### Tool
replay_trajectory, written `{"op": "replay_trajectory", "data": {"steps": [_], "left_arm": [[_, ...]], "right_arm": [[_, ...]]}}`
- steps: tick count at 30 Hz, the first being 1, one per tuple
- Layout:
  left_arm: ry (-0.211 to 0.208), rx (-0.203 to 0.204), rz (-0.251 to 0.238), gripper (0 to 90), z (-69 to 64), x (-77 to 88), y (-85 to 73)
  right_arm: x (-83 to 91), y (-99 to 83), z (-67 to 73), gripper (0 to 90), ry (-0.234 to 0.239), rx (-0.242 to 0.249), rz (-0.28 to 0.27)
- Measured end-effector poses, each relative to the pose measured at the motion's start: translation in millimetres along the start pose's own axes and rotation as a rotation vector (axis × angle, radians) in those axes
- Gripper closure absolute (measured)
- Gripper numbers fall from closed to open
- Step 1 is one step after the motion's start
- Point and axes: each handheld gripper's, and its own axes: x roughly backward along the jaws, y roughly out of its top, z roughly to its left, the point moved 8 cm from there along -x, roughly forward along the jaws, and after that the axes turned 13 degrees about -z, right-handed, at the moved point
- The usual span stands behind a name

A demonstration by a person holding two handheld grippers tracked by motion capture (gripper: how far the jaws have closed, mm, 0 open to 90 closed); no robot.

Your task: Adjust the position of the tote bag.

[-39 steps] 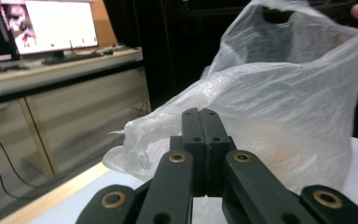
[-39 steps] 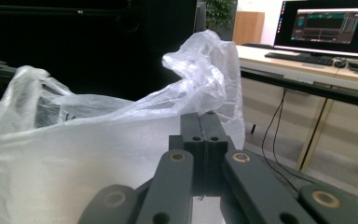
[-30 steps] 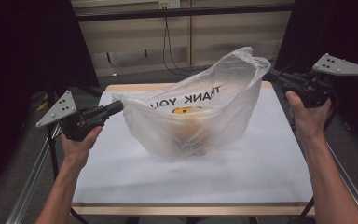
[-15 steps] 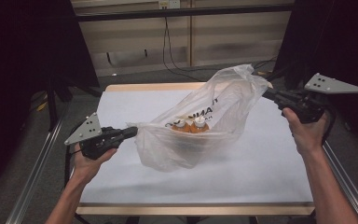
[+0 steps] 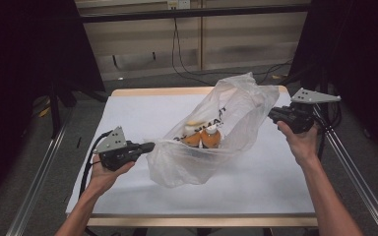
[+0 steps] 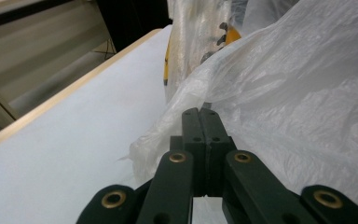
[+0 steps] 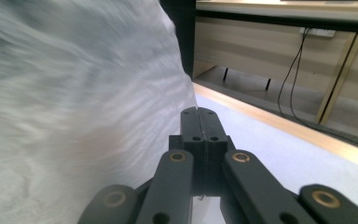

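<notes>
A translucent white plastic bag [image 5: 236, 110] with dark lettering sags on the white table [image 5: 138, 110], stretched between my two grippers. Inside it lie orange and yellow items [image 5: 203, 137]. My left gripper [image 5: 152, 146] is low at the bag's near left corner, jaws shut on a fold of the plastic. In the left gripper view the bag [image 6: 298, 93] bunches around the closed left gripper [image 6: 199, 111]. My right gripper [image 5: 270, 114] is higher at the bag's right side, shut on its edge. In the right gripper view the blurred bag [image 7: 74, 116] presses against the closed right gripper [image 7: 199, 111].
The table's wooden rim [image 5: 142, 92] runs along the far side, with a pale wall panel and hanging cables [image 5: 177, 44] behind. Metal rails [image 5: 39, 182] flank the table left and right. Dark curtains stand on both sides.
Both hands have come down with the bag. The bag, held up and spread a second ago, now slumps onto the table, lower on the left.
</notes>
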Motion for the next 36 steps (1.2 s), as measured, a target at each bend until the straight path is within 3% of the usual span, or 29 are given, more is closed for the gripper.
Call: {"op": "replay_trajectory", "data": {"steps": [4,8,9,14,16,22,28,30,32,36], "left_arm": [[-0.021,0.012,-0.023,90.0,-4.2,0.6,4.0],[-0.024,0.033,-0.067,90.0,-4.4,6.1,13.2],[-0.017,0.046,-0.083,90.0,-3.8,7.8,15.9],[0.002,0.053,-0.120,81.5,0.2,16.5,24.8],[0.003,0.064,-0.140,72.6,-0.4,18.8,29.5],[0.003,0.053,-0.191,60.5,-1.0,23.3,50.8],[0.064,0.081,-0.233,49.6,15.5,29.2,62.0],[0.098,0.104,-0.256,47.7,23.6,31.3,63.4],[0.153,0.104,-0.244,44.9,34.0,31.0,61.2],[0.162,0.153,-0.240,33.1,52.6,26.6,53.6]], "right_arm": [[-1.9,-4.1,4.0,90.0,0.031,-0.010,-0.015],[11.3,9.2,9.7,88.6,0.053,-0.005,-0.047],[16.8,15.0,9.6,80.8,0.043,-0.003,-0.064],[44.4,43.8,9.8,68.1,0.028,-0.002,-0.114],[53.8,53.9,13.6,60.6,0.041,-0.008,-0.126],[70.1,80.1,28.6,49.8,0.037,0.037,-0.139],[75.1,96.0,34.1,42.6,0.043,0.037,-0.175],[75.0,101.5,37.7,38.9,0.049,0.046,-0.182],[72.6,104.9,39.8,34.3,0.041,0.056,-0.179],[54.5,101.5,37.4,27.4,0.021,0.051,-0.142]]}}
